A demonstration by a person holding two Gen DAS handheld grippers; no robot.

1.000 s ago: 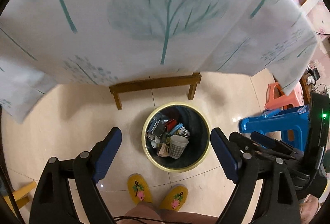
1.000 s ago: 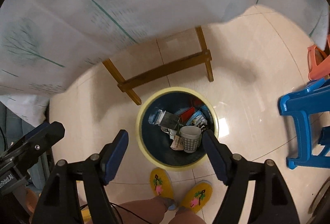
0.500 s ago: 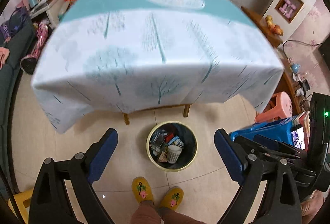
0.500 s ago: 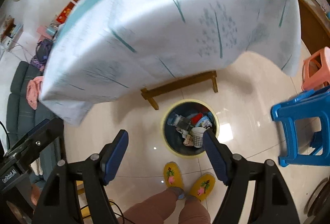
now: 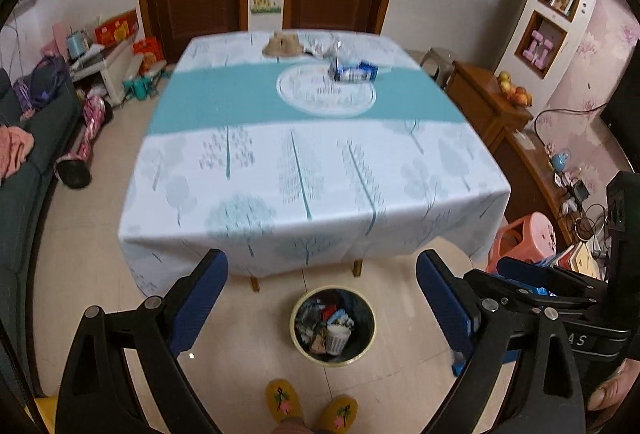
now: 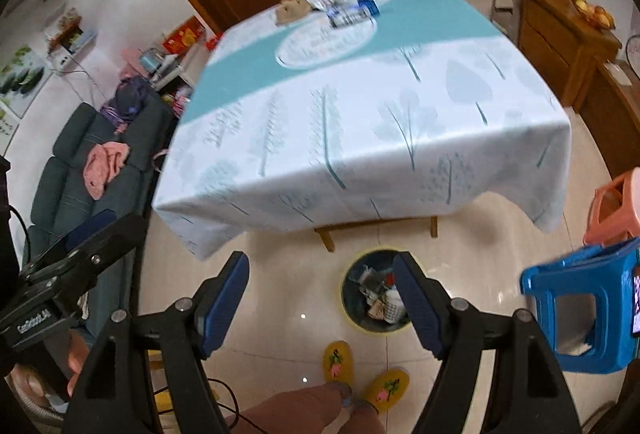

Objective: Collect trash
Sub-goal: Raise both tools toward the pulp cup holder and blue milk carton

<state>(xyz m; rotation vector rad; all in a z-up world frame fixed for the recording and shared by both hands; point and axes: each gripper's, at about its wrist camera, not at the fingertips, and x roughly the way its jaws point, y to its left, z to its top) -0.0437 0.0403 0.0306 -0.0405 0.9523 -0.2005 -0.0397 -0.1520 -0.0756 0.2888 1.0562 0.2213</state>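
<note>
The left gripper [image 5: 322, 290] hangs above the floor with its blue pads [image 5: 200, 298] spread wide and nothing between them; its jaws have just been opening a little further. The right gripper [image 6: 322, 308] is likewise spread wide and empty, its blue pads [image 6: 224, 308] well apart. In the left wrist view, part of the right gripper shows at the right edge with a hand [image 5: 612, 394] under it.

Taking the trash bin [image 5: 333, 326] as landmark: it is a round, yellow-rimmed bin on the tiled floor, seen between and below the left gripper's pads, and partly behind the right-hand pad in the right wrist view [image 6: 376, 290]. Inside it lies collected trash, including a checked paper cup [image 5: 338, 339] and crumpled wrappers. Just nearer than the bin stand the person's yellow slippers [image 5: 282, 400].

Just beyond the bin stands the desk [image 5: 312, 162], draped in a white cloth with teal trees and a teal band. At its far side, well away from the bin, lie a crushed plastic bottle with a blue label [image 5: 352, 68] and a crumpled brown piece [image 5: 282, 44], with some clear wrapping beside them, blurred.

Right of the bin are a blue plastic stool [image 6: 588, 310] and a pink stool [image 5: 528, 238]; left of it, a dark sofa [image 6: 76, 170].
</note>
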